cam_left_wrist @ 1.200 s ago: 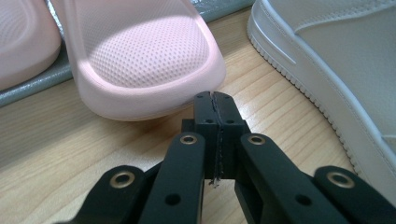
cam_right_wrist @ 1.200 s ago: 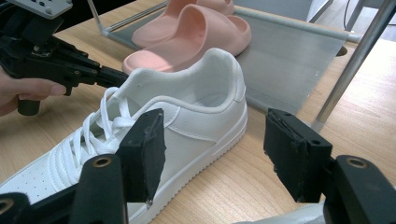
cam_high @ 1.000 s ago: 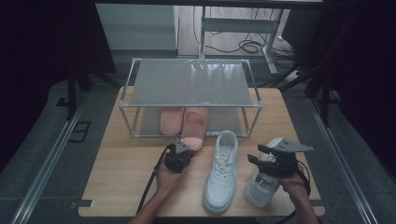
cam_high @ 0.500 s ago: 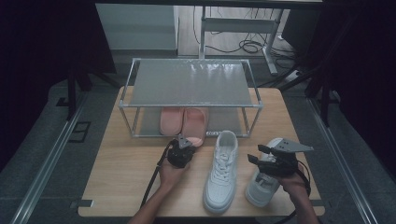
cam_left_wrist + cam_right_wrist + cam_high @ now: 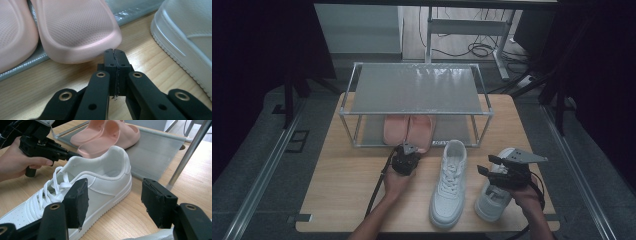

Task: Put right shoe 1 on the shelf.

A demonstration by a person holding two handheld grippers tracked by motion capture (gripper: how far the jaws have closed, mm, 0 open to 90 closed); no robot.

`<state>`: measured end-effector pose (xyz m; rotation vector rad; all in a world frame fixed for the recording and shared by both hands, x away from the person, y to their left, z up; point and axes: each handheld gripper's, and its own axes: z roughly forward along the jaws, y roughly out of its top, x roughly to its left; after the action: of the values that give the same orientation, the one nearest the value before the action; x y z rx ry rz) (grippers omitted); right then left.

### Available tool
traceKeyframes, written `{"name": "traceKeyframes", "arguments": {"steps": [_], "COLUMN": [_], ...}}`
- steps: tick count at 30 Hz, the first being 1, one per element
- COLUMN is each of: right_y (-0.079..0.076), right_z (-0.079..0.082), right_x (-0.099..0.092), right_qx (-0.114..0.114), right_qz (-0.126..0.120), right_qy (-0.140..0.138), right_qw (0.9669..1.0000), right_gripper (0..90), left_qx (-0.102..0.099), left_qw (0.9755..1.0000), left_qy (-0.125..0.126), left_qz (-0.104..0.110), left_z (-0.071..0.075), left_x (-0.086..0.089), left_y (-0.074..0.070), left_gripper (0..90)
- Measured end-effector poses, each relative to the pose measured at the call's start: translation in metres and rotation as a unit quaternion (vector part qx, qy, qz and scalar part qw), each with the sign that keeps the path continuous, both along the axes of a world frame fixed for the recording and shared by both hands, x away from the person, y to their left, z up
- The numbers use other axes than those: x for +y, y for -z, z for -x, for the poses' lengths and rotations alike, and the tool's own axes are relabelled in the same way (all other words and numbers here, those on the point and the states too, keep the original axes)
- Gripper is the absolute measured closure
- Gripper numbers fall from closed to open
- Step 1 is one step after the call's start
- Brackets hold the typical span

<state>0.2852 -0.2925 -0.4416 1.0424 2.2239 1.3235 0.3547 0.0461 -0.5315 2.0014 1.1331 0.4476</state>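
while the left gripper [image 5: 407,151] sits with its two black jaws pressed flat together and nothing between them, its tip points at the near end of the right pink slipper [image 5: 421,132], just short of the rounded edge; in the left gripper view the closed tip [image 5: 115,58] is right beside that edge, though contact cannot be told for sure. both slippers lie side by side on the low grey shelf of the metal rack [image 5: 417,90], which stands at the far middle of the wooden table [image 5: 347,200]; the left pink slipper [image 5: 395,129] touches its mate along the inner side. the right slipper's near end juts over the shelf's near edge toward the table.

to the right of the left gripper, a white sneaker [image 5: 448,182] lies on the table, heel toward the rack and toe toward the near edge, laces up. a second white sneaker [image 5: 491,200] lies further right, partly under the right gripper [image 5: 486,165].

the right gripper's jaws stand wide apart, holding nothing; in the right gripper view the pads [image 5: 77,200] hover just above the table, framing the heel side of the laced sneaker [image 5: 100,180] ahead without touching it. the person's left hand [image 5: 396,181] wraps the left gripper's handle.
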Motion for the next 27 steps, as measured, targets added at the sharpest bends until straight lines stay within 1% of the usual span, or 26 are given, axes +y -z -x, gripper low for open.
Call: {"name": "traceKeyframes", "arguments": {"steps": [1,5,7,9,13,21,27], "right_y": [0.000,0.000,0.000,0.000,0.000,0.000,0.001], "right_z": [0.000,0.000,0.000,0.000,0.000,0.000,0.000], "right_x": [0.000,0.000,0.000,0.000,0.000,0.000,0.000], "right_qx": [0.000,0.000,0.001,0.001,0.000,0.000,0.000], "right_qz": [0.000,0.000,0.001,0.001,0.000,0.000,0.001], "right_qy": [0.000,0.000,0.001,0.001,0.000,0.001,0.001], "right_qw": [1.0000,1.0000,1.0000,1.0000,1.0000,1.0000,1.0000], "right_gripper": [39.0,39.0,39.0,39.0,39.0,39.0,39.0], "left_qx": [0.000,0.000,0.000,0.001,0.004,0.006,0.007], "left_qw": [1.0000,1.0000,1.0000,0.9999,0.9999,0.9997,0.9996], "left_qy": [0.001,-0.002,-0.007,-0.009,-0.016,-0.021,-0.027], "left_qz": [-0.004,-0.005,-0.007,-0.005,-0.002,-0.003,0.004], "left_z": [-0.002,-0.005,-0.009,-0.010,-0.017,-0.025,-0.030], "left_x": [0.000,-0.001,-0.002,-0.002,-0.005,-0.008,-0.009], "left_y": [0.000,0.000,0.000,0.000,0.001,0.002,0.003], "left_gripper": [90.0,90.0,90.0,90.0,90.0,90.0,89.9]}}
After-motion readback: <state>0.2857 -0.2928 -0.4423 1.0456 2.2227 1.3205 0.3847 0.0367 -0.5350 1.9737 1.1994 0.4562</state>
